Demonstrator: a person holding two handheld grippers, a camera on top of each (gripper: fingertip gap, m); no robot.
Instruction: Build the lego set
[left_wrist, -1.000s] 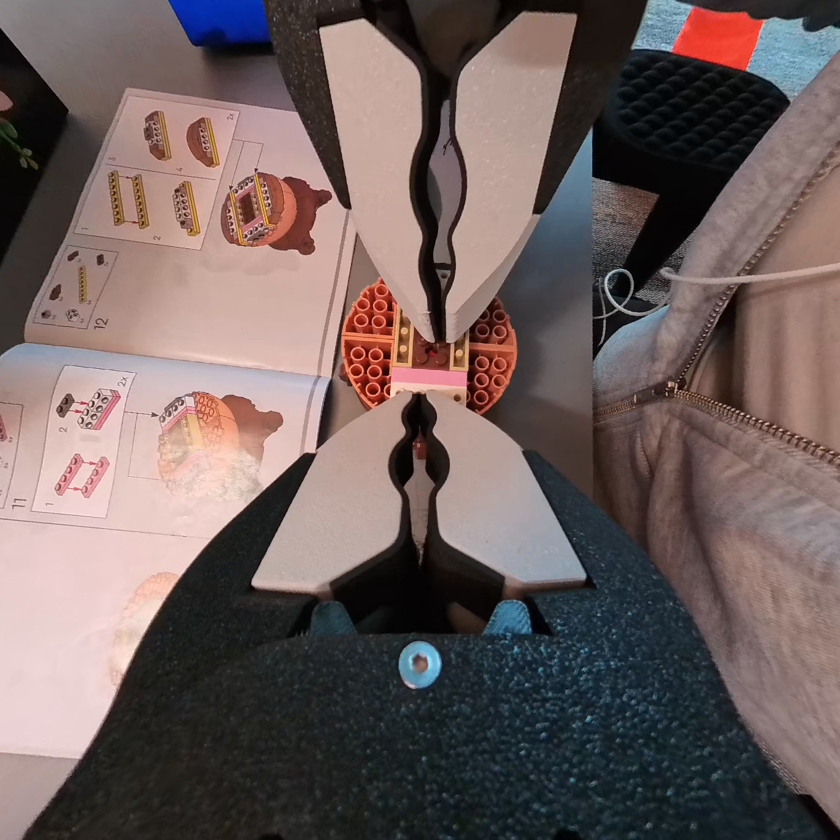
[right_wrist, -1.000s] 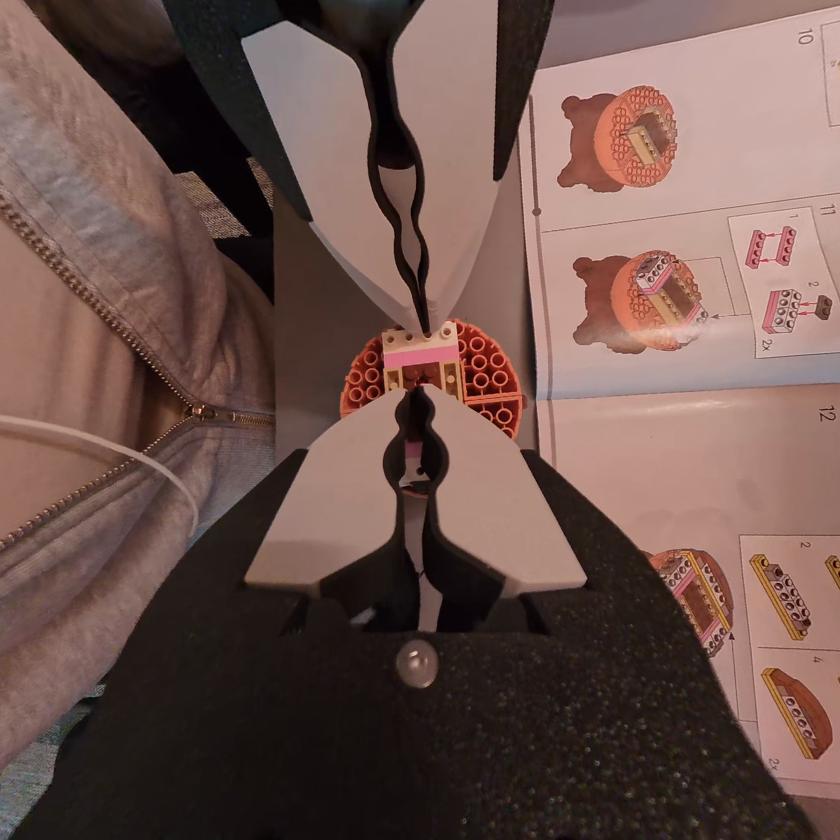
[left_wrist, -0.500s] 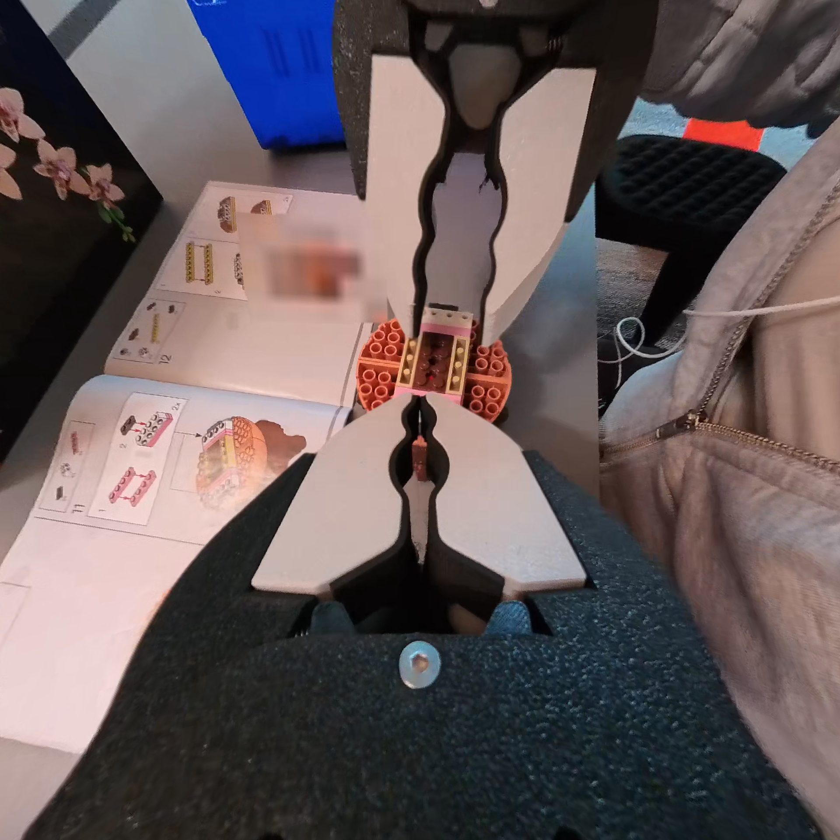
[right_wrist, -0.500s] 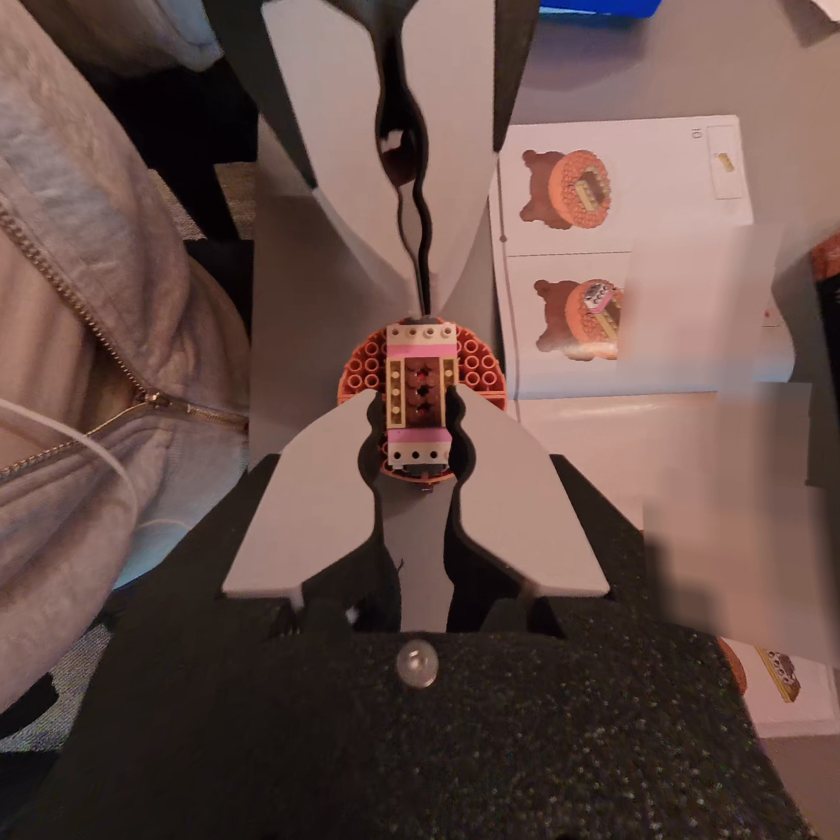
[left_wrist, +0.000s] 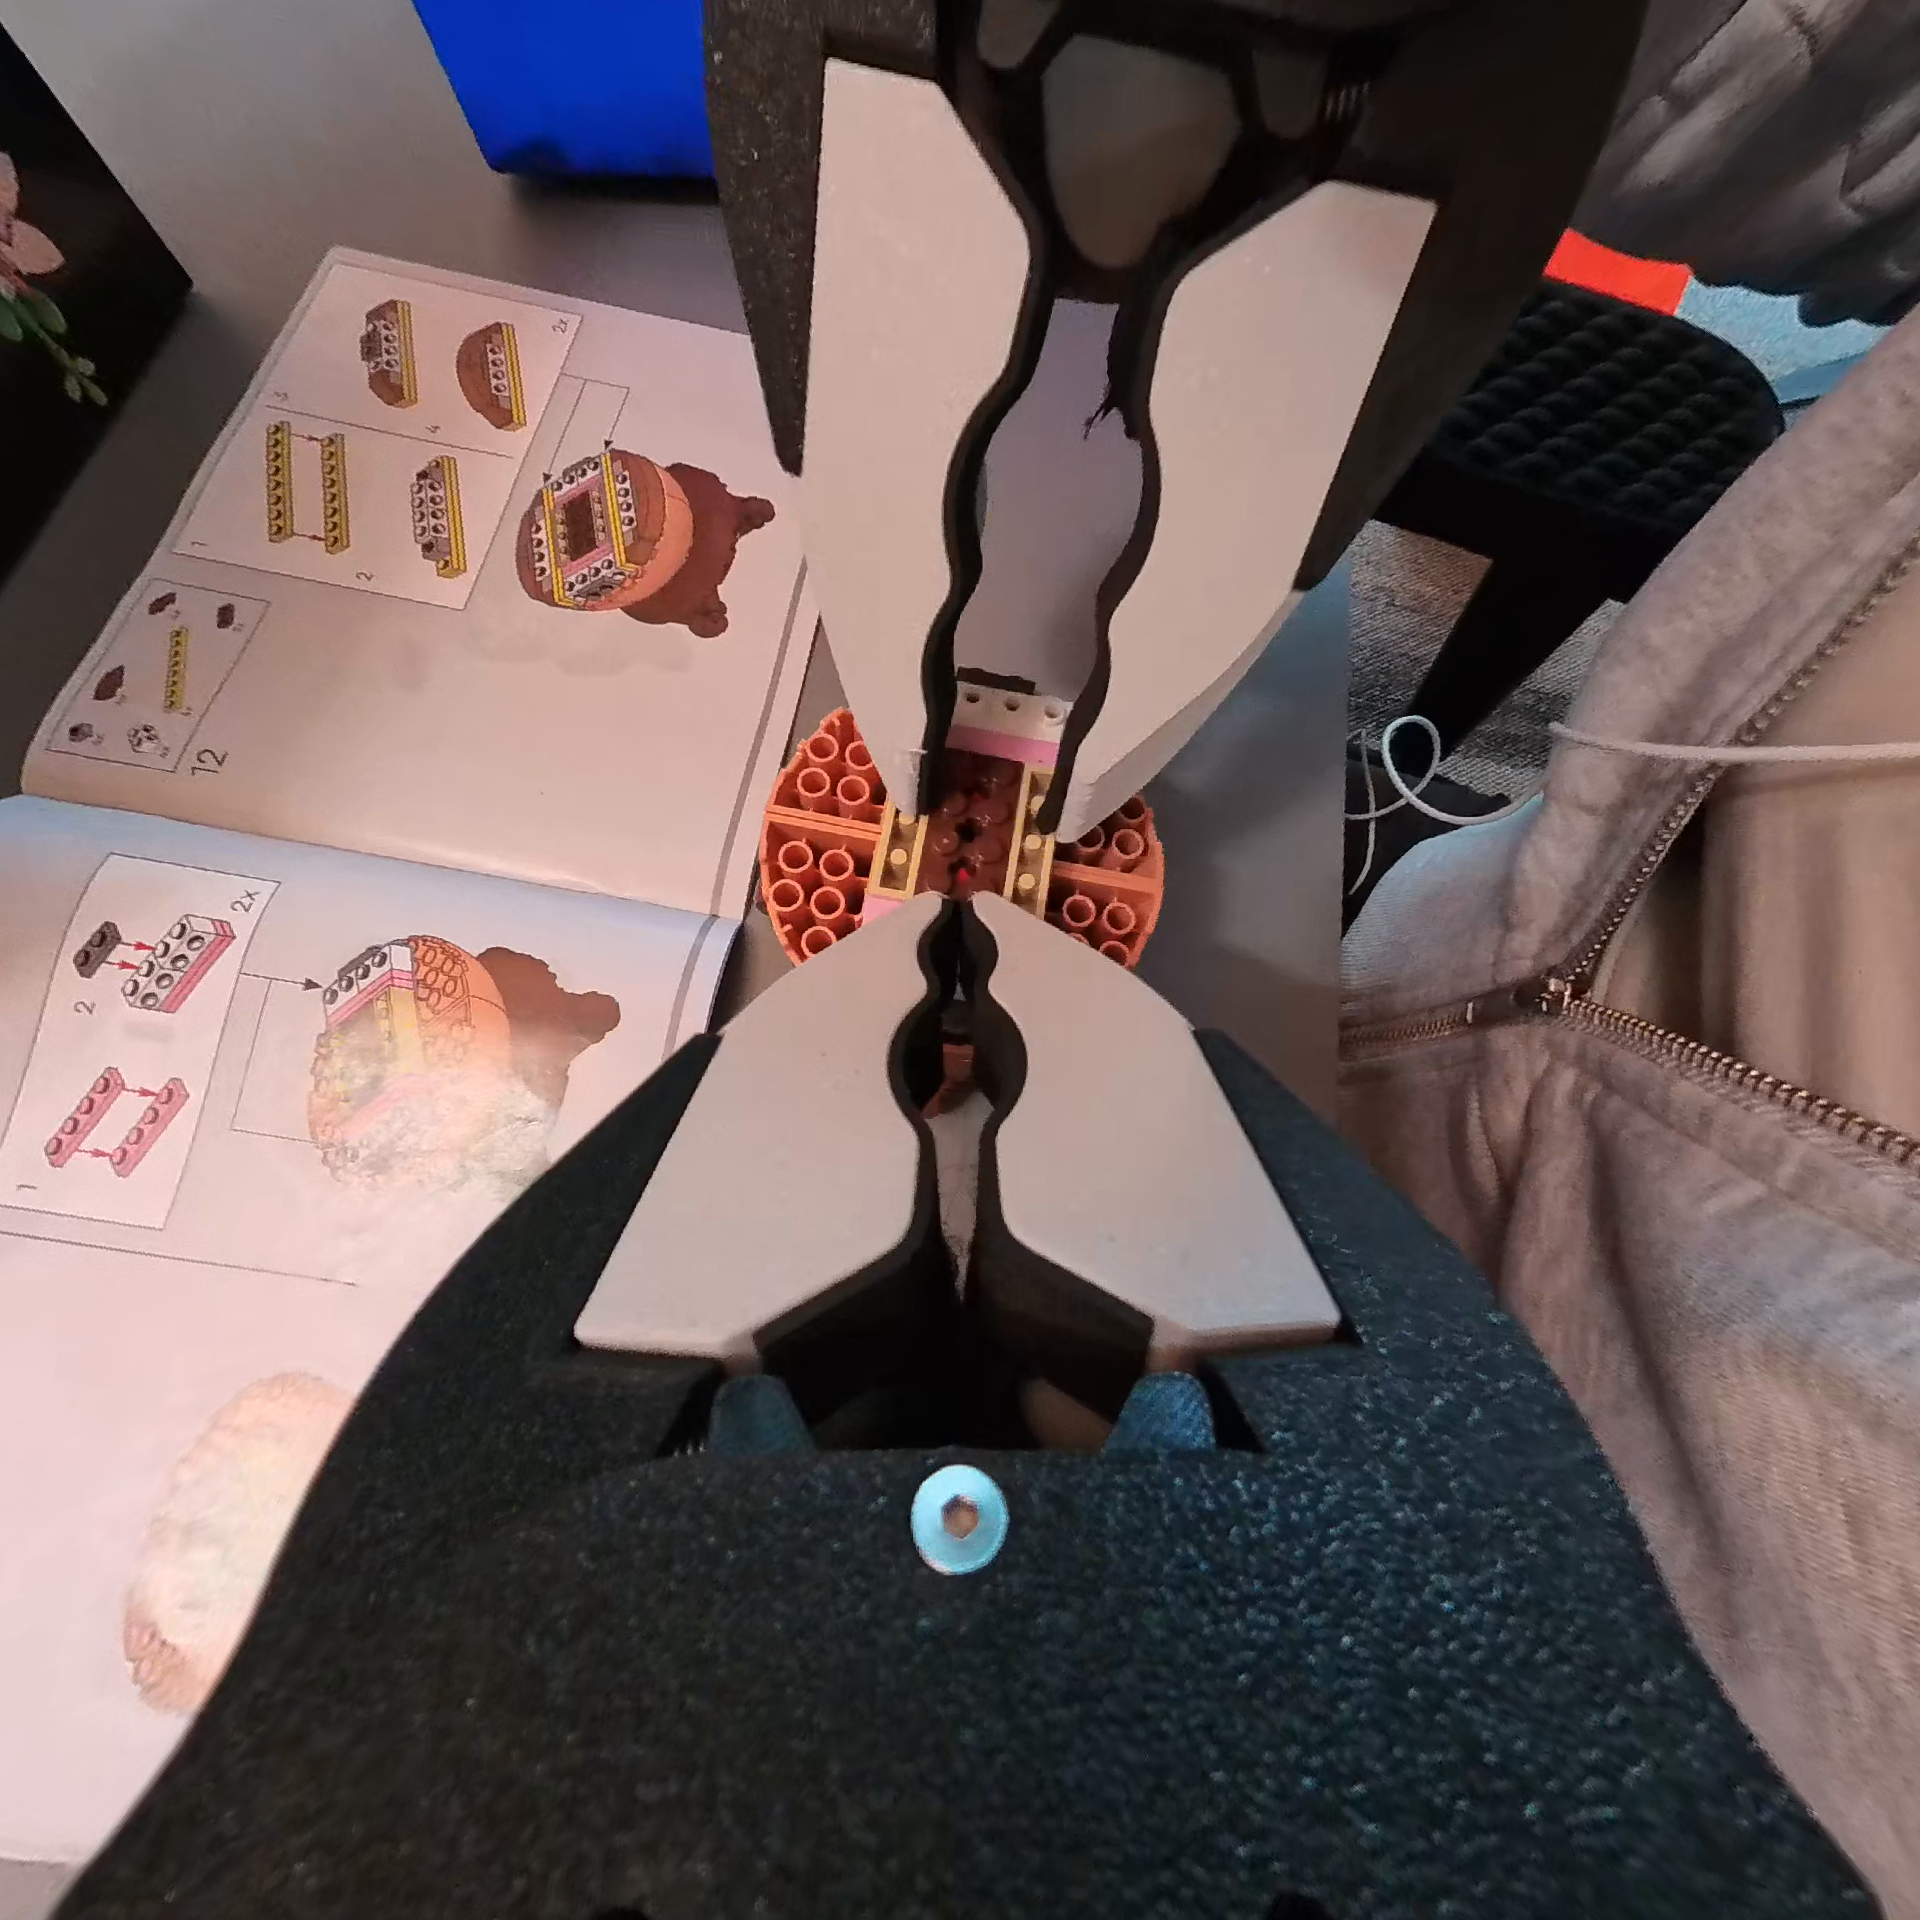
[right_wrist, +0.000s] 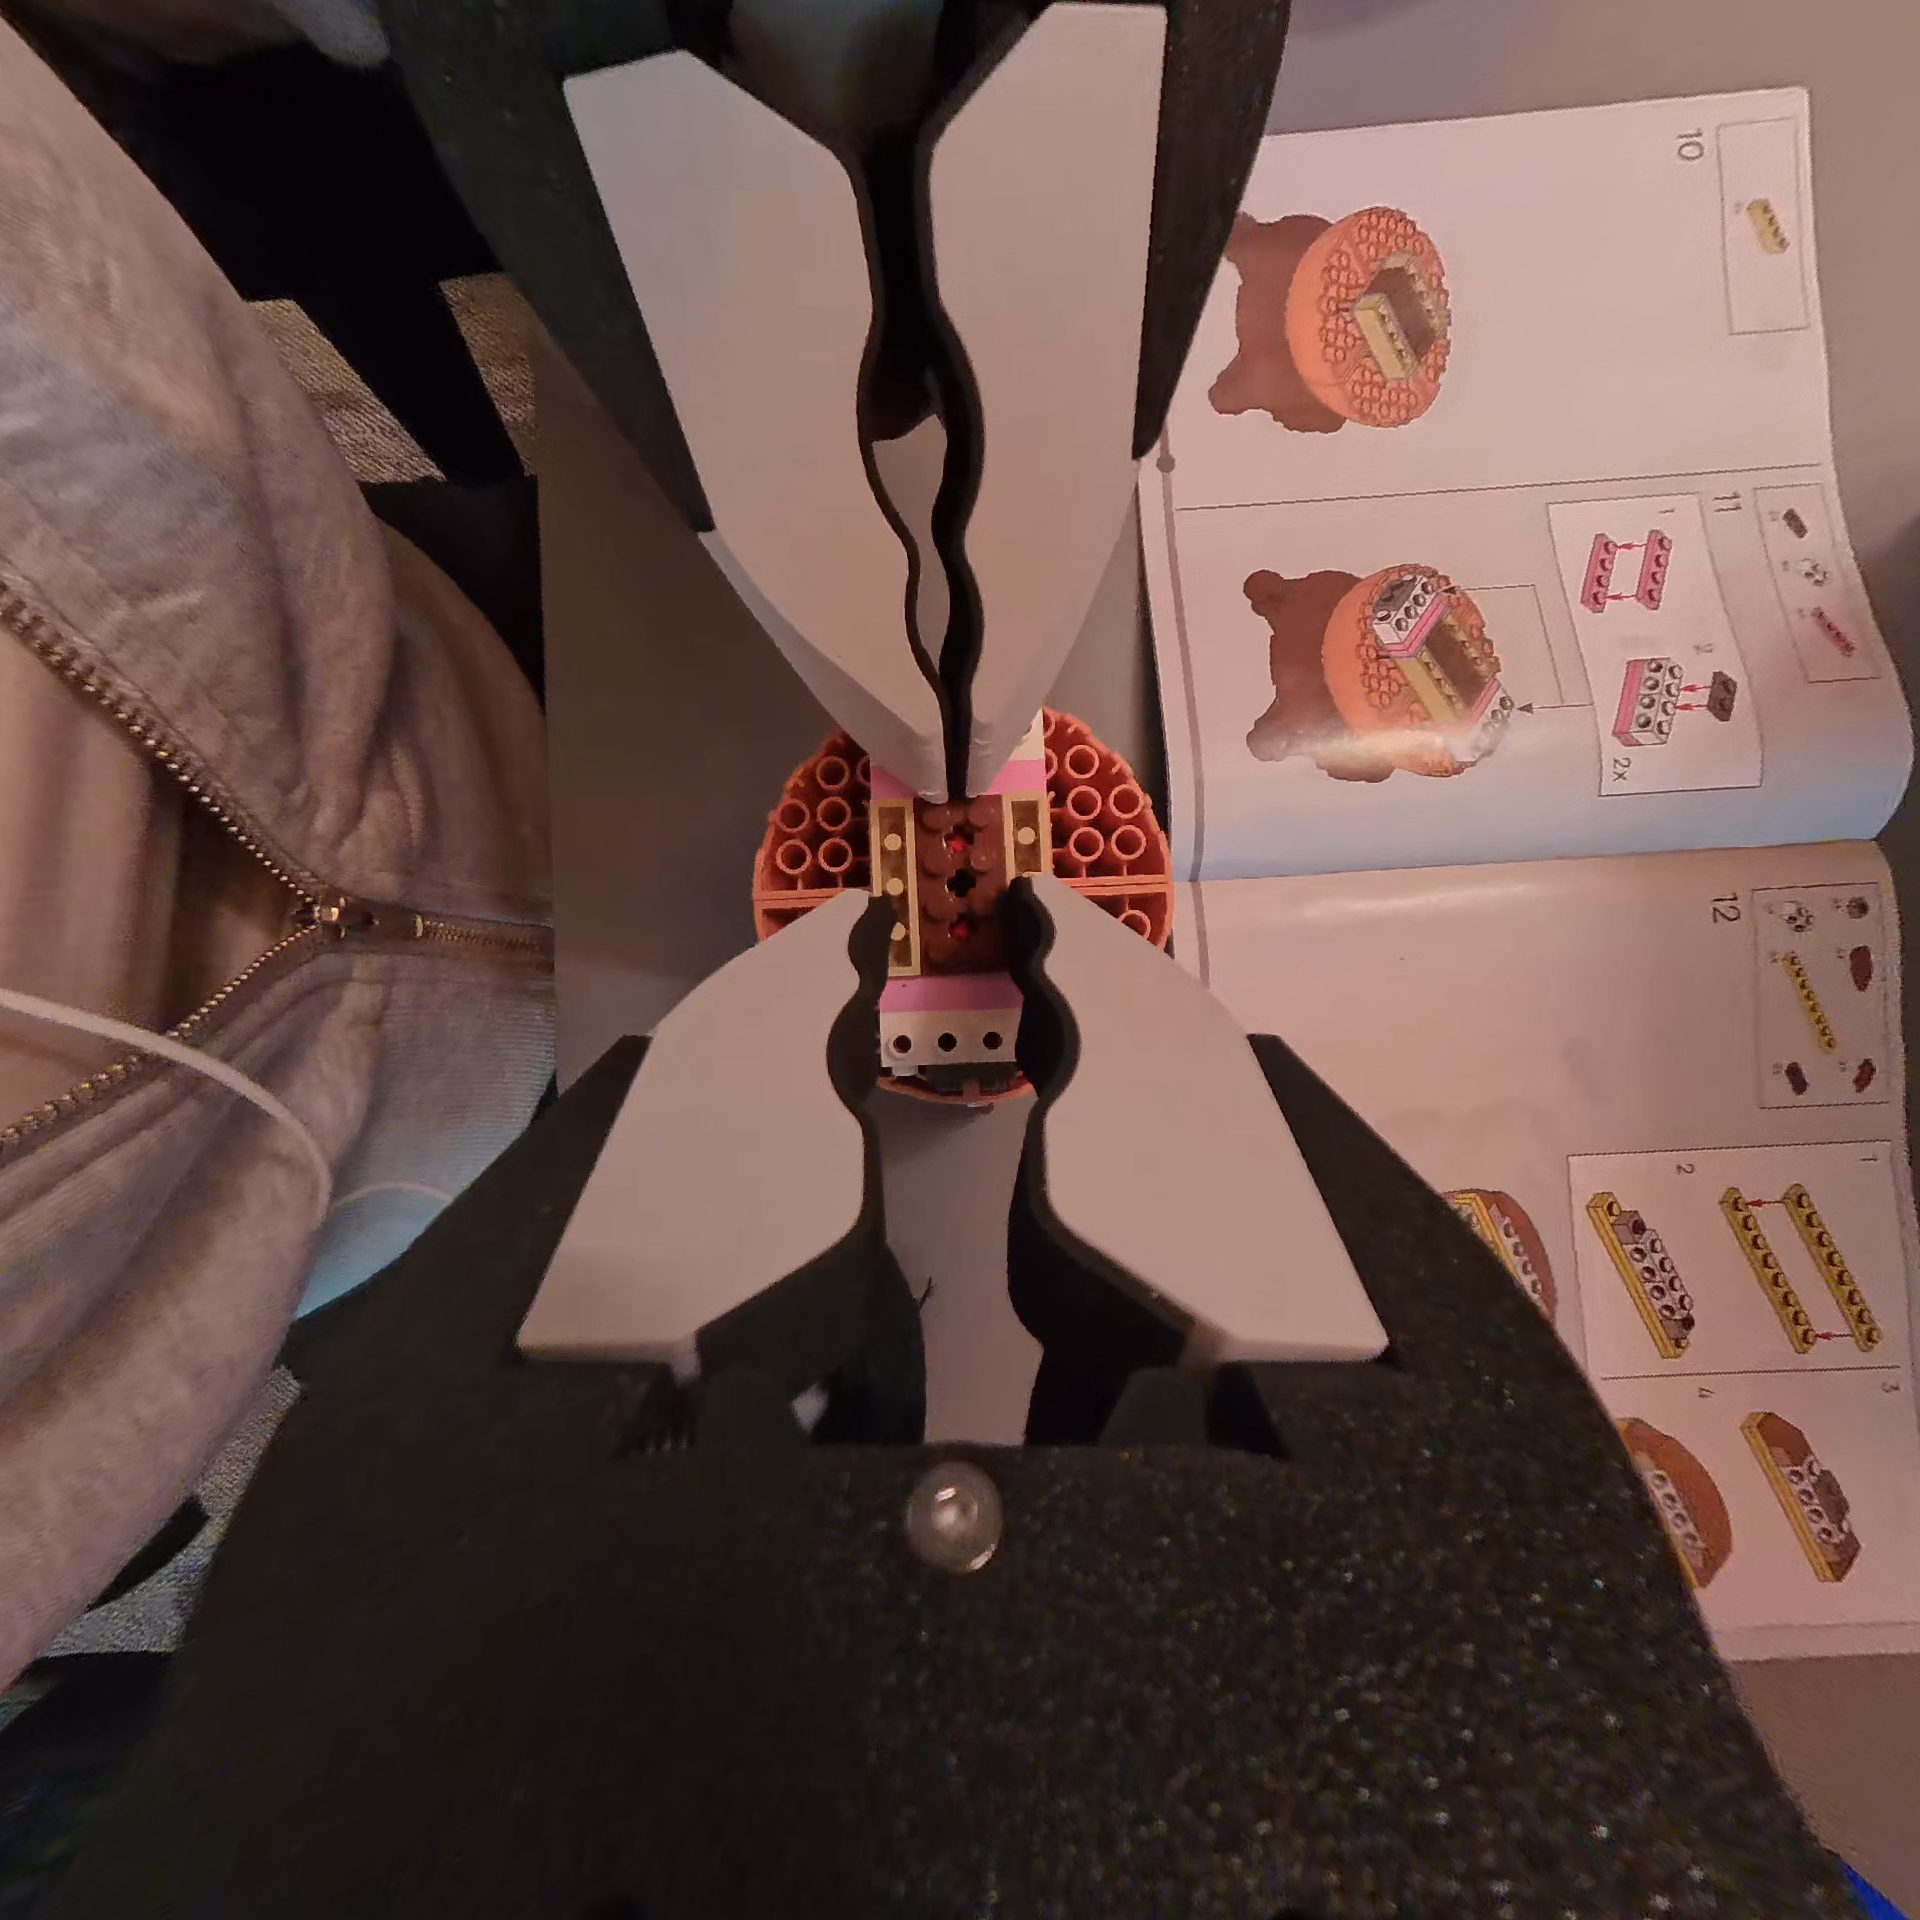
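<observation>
Left tool (left_wrist: 954, 906): fingers closed to a hairline gap at the tips. A small brown piece (left_wrist: 954, 1070) sits in the hollow between the pads, pinched there. The tips rest at the near edge of the lego model (left_wrist: 961, 847).

Right tool (right_wrist: 954, 891): fingers parted to the width of the model's raised centre block. They bracket that block on both sides, pads against its tan strips; the grip looks firm, though contact on the right pad is partly hidden. In the left wrist view the same tool (left_wrist: 987, 816) comes in from above, tips straddling the brown centre.

Lego model: a round orange disc, underside tubes facing up, lying on the desk (right_wrist: 707, 831) between the two tools. Across its middle runs a built-up block: brown centre, tan strips on either side, a pink and white brick at each end.

Surroundings: an open instruction booklet (left_wrist: 416, 727) lies flat on the desk just beside the model, on the left tool's side. Its pages show build steps. A blue box (left_wrist: 561, 83) stands on the desk beyond the booklet. A person in a grey zipped jacket (left_wrist: 1662, 1039) is close against the desk edge, on the side away from the booklet. A black chair seat (left_wrist: 1600, 405) shows behind.
</observation>
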